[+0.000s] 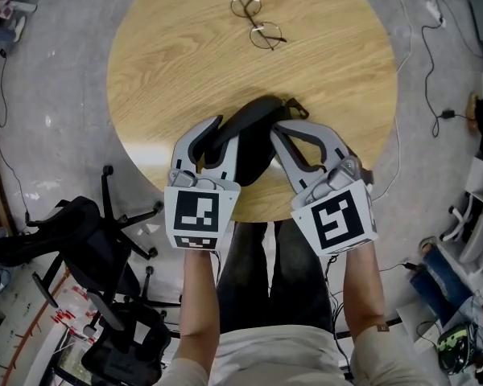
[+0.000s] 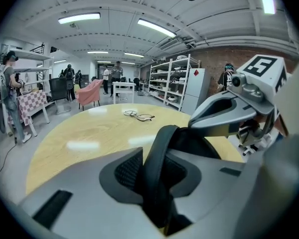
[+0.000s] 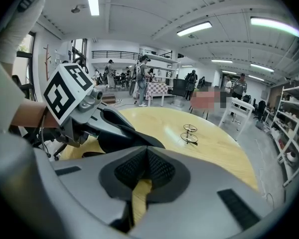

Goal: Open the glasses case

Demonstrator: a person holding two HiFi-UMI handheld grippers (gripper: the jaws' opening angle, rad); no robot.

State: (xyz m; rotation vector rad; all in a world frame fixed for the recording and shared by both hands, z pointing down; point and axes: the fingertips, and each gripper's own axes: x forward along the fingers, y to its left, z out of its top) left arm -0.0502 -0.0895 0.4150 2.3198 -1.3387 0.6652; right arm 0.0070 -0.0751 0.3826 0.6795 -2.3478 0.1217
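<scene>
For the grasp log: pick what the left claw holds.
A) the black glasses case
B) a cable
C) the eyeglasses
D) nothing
A: in the left gripper view the black rim of the glasses case sits pinched in the left claw, while the eyeglasses lie farther out on the table.

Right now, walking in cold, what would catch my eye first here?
The left gripper and right gripper meet at a black glasses case at the near edge of a round wooden table. The left one clamps the case's rim, and the right one is shut at its end. Wire-framed glasses lie at the far side.
</scene>
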